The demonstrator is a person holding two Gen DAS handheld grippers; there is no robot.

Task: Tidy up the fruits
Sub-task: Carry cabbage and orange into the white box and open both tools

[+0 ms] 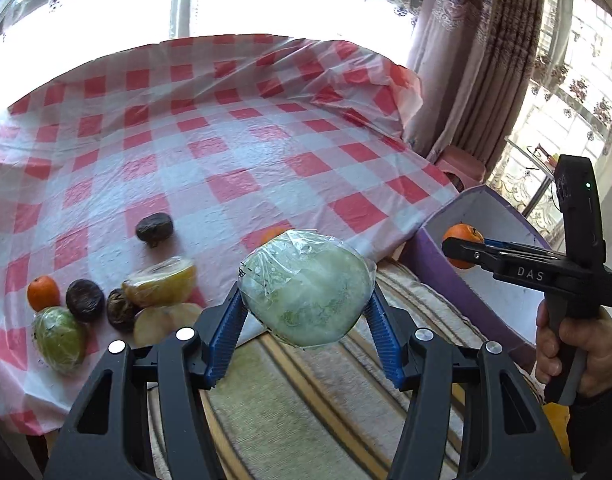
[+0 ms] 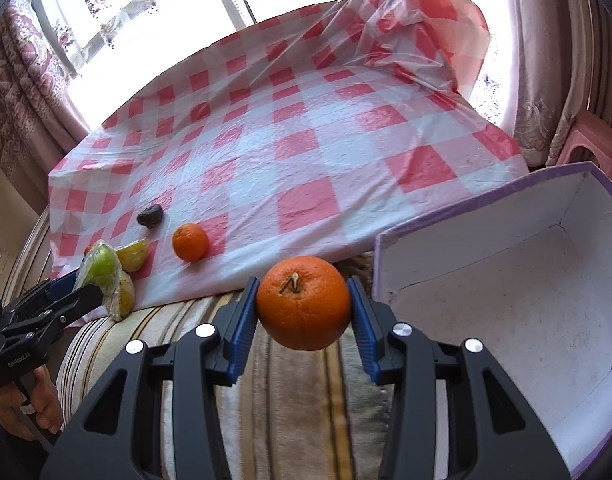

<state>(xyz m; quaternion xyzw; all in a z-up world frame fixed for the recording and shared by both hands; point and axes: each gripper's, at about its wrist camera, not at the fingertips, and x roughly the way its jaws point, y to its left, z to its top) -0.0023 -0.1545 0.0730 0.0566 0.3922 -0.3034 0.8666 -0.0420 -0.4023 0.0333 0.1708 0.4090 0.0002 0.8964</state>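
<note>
My left gripper [image 1: 306, 312] is shut on a green fruit wrapped in clear film [image 1: 306, 288], held above the striped cushion; it also shows in the right wrist view [image 2: 100, 270]. My right gripper [image 2: 304, 312] is shut on an orange [image 2: 304, 304], held just left of an open purple box [image 2: 506, 300] with a white inside. In the left wrist view the right gripper [image 1: 462, 250] holds the orange [image 1: 462, 234] at the box's [image 1: 446, 276] near rim. More fruit lies on the red-checked cloth [image 1: 226, 152].
On the cloth lie an orange [image 2: 190, 242], dark wrinkled fruits [image 1: 155, 229], a small orange [image 1: 43, 293], a wrapped green fruit [image 1: 60, 338] and wrapped yellow pieces [image 1: 162, 284]. A pink stool [image 2: 590, 144] stands by the curtains. The striped cushion [image 2: 298, 408] lies below.
</note>
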